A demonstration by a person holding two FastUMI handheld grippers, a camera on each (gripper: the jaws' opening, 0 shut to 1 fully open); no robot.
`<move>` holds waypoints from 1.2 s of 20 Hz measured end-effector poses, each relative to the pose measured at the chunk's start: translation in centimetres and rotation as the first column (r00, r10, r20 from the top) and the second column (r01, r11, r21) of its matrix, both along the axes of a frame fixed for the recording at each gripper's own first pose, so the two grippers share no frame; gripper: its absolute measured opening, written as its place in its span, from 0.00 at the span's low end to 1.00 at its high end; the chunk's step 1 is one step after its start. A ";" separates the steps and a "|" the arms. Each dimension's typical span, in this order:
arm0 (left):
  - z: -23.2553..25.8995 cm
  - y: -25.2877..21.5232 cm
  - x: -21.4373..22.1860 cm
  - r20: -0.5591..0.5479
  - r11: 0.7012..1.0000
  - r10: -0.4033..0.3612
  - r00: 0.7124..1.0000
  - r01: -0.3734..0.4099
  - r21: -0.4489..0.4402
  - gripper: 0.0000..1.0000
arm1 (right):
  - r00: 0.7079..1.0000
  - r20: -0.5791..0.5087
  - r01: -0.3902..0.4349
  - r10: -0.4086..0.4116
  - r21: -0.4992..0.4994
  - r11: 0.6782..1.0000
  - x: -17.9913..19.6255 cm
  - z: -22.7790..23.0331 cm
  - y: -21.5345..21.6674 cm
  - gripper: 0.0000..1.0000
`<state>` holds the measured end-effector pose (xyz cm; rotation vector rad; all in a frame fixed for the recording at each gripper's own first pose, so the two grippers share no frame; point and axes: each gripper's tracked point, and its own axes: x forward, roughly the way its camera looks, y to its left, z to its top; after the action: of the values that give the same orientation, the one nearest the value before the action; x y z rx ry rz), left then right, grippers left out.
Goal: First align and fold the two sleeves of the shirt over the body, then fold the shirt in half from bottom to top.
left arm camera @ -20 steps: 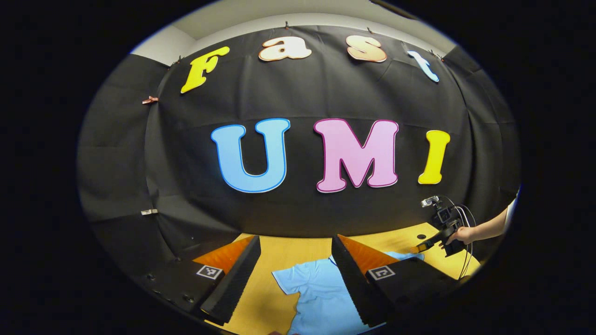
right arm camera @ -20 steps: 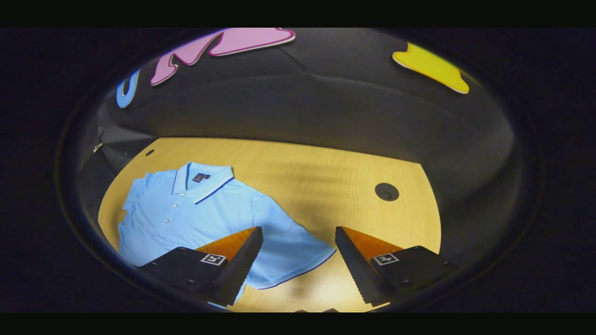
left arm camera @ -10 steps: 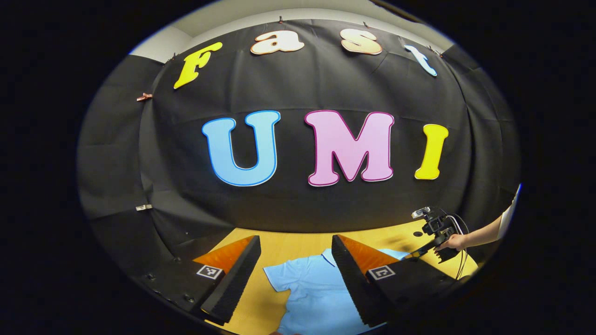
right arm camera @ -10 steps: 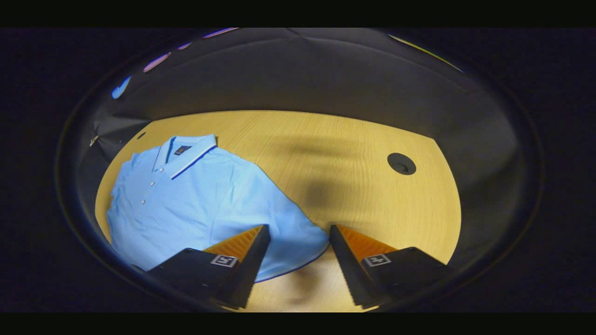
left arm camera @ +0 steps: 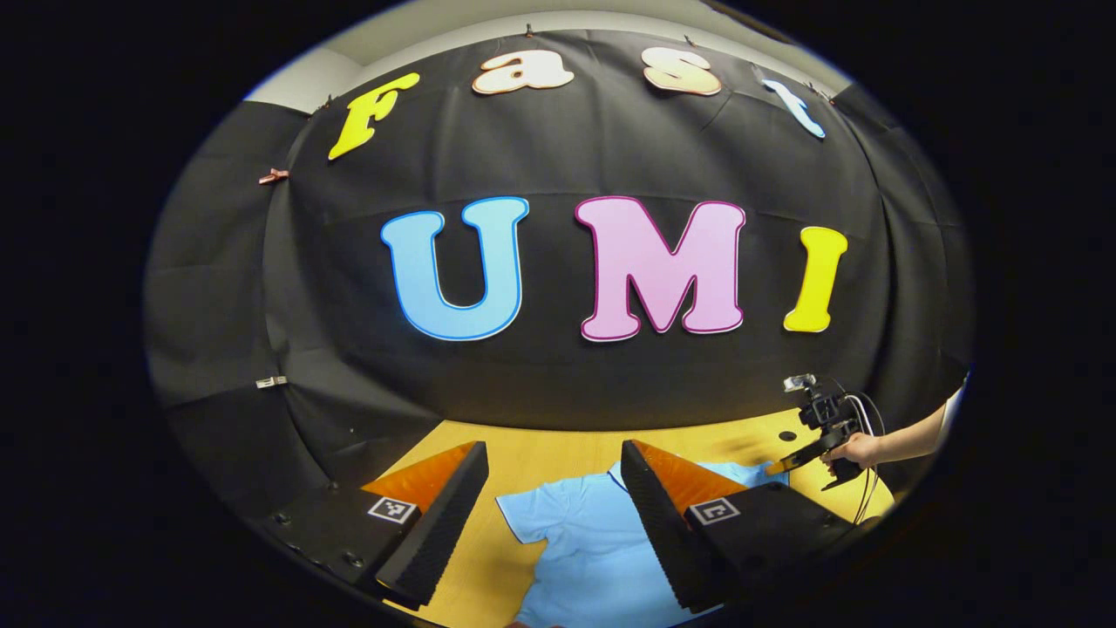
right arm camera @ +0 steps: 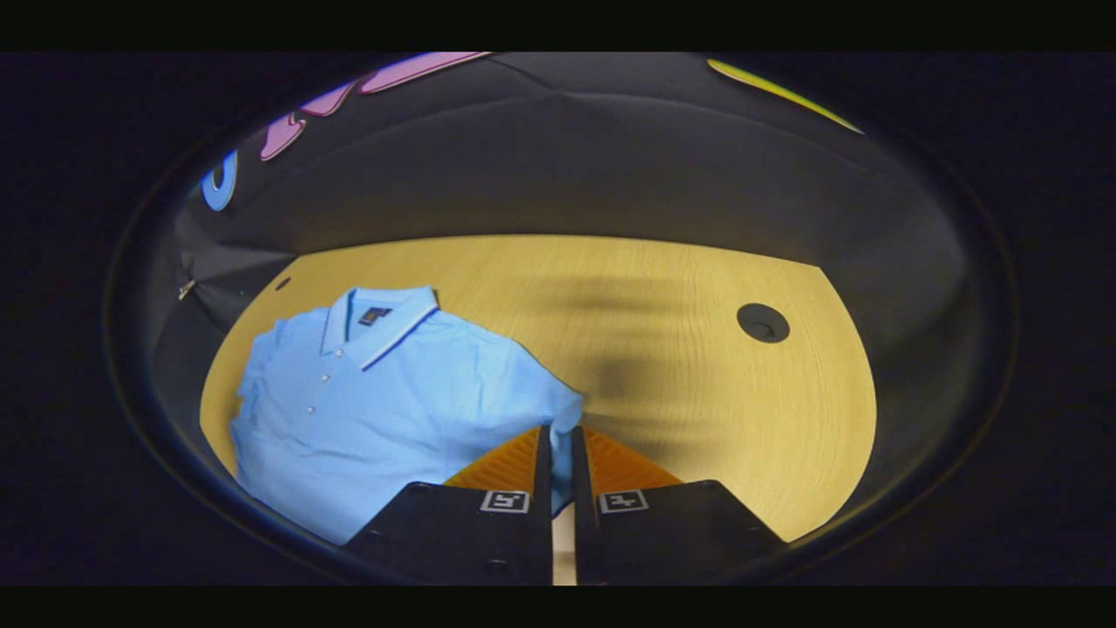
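Shirt (right arm camera: pixel 392 392): we see it flat on desk (right arm camera: pixel 697 392), 9 o'clock side. Right gripper (right arm camera: pixel 562 453) pinches its sleeve (right arm camera: pixel 562 410). Left gripper (left arm camera: pixel 554 488) spread, above shirt. Desk hole (right arm camera: pixel 763 323) at 2 o'clock.

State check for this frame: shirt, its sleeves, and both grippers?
Polo shirt: flat on the wooden table, front up, collar far, not folded.
Near sleeve: end pinched between the fingers.
Other sleeve: spread flat on the table.
Right gripper: shut on the sleeve.
Left gripper: open, above the shirt.
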<state>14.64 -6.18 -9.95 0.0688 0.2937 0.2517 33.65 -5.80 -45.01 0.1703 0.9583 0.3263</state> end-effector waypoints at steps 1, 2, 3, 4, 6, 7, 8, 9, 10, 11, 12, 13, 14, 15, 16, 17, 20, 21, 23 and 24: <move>-0.4 0.3 -0.1 -0.003 1.000 -0.001 1.000 0.001 0.004 0.98 | 1.000 0.010 -0.004 0.004 0.025 1.000 0.2 1.0 1.0 0.12; -0.8 0.7 -0.1 -0.009 1.000 -0.001 1.000 0.001 0.011 0.98 | 1.000 0.017 -0.012 0.012 0.041 0.999 0.3 1.7 2.2 0.11; -1.5 1.4 -0.3 -0.020 1.000 0.001 1.000 0.000 0.013 0.98 | 0.999 0.025 -0.021 0.020 0.042 0.999 0.4 2.4 3.0 0.09; -1.9 1.9 -0.3 -0.027 1.000 -0.001 1.000 0.001 0.004 0.98 | 0.999 0.033 -0.030 0.029 0.037 0.999 0.5 2.8 4.2 0.14; -2.6 2.8 -0.3 -0.031 0.999 -0.016 0.999 0.015 -0.030 0.97 | 0.998 0.030 -0.053 0.053 0.028 0.998 0.3 2.6 6.9 0.19; -3.1 3.4 -0.2 -0.038 0.999 -0.023 0.999 0.021 -0.046 0.97 | 0.998 0.014 -0.054 0.053 0.014 0.998 0.0 2.2 7.8 0.14; -3.4 4.0 -0.1 -0.046 0.998 -0.028 0.999 0.026 -0.060 0.97 | 0.999 -0.003 -0.046 0.046 0.006 0.999 -0.3 1.4 8.7 0.14; -4.0 4.7 0.0 -0.056 0.997 -0.038 0.998 0.034 -0.073 0.97 | 0.999 -0.019 -0.036 0.036 0.005 0.999 -0.6 0.7 9.7 0.14; -4.4 5.4 0.1 -0.063 0.996 -0.046 0.997 0.041 -0.082 0.98 | 0.999 -0.036 -0.025 0.026 0.013 1.000 -1.0 0.2 10.6 0.09; -4.8 6.3 0.2 -0.070 0.995 -0.049 0.996 0.043 -0.088 0.98 | 0.998 -0.054 -0.020 0.021 0.026 0.999 -1.2 -0.5 11.5 0.17; -5.3 7.2 0.4 -0.083 0.995 -0.051 0.995 0.043 -0.095 0.98 | 0.998 -0.065 -0.021 0.024 0.036 0.999 -1.9 -0.2 12.0 0.26; -5.9 8.0 0.6 -0.090 0.994 -0.050 0.995 0.041 -0.103 0.98 | 0.997 -0.067 -0.026 0.028 0.034 0.999 -2.2 -0.7 12.4 0.42; -6.2 8.6 1.0 -0.092 0.993 -0.052 0.994 0.041 -0.112 0.98 | 0.998 -0.054 -0.040 0.042 0.046 0.998 -2.5 -0.5 13.0 0.47; -6.8 9.2 1.7 -0.098 0.991 -0.052 0.994 0.040 -0.124 0.98 | 0.998 -0.037 -0.056 0.058 0.042 0.998 -2.7 0.0 13.2 0.67; -7.2 9.7 2.3 -0.107 0.990 -0.051 0.993 0.036 -0.134 0.98 | 0.997 -0.019 -0.075 0.076 0.037 0.996 -3.0 0.2 13.5 0.78; -7.9 10.2 2.8 -0.111 0.989 -0.051 0.992 0.035 -0.143 0.98 | 0.996 0.000 -0.091 0.091 0.029 0.995 -2.9 0.8 13.5 0.89; -9.3 11.2 4.6 -0.123 0.987 -0.069 0.990 0.050 -0.153 0.98 | 0.992 0.060 -0.109 0.107 0.025 0.994 -2.9 3.2 13.3 0.98; -9.8 11.4 5.5 -0.129 0.986 -0.080 0.988 0.059 -0.158 0.98 | 0.991 0.077 -0.108 0.105 0.030 0.994 -3.0 4.2 13.2 0.98; -11.0 11.9 7.7 -0.148 0.983 -0.097 0.984 0.072 -0.166 0.98 | 0.988 0.116 -0.108 0.102 0.042 0.993 -3.4 6.2 12.6 0.98; -11.8 12.3 9.0 -0.163 0.983 -0.108 0.981 0.081 -0.167 0.98 | 0.985 0.138 -0.109 0.102 0.045 0.993 -3.7 7.3 12.2 0.98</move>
<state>23.65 6.13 -21.76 -0.0541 0.4798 0.1265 29.91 6.37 -37.75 0.1435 0.8265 0.4556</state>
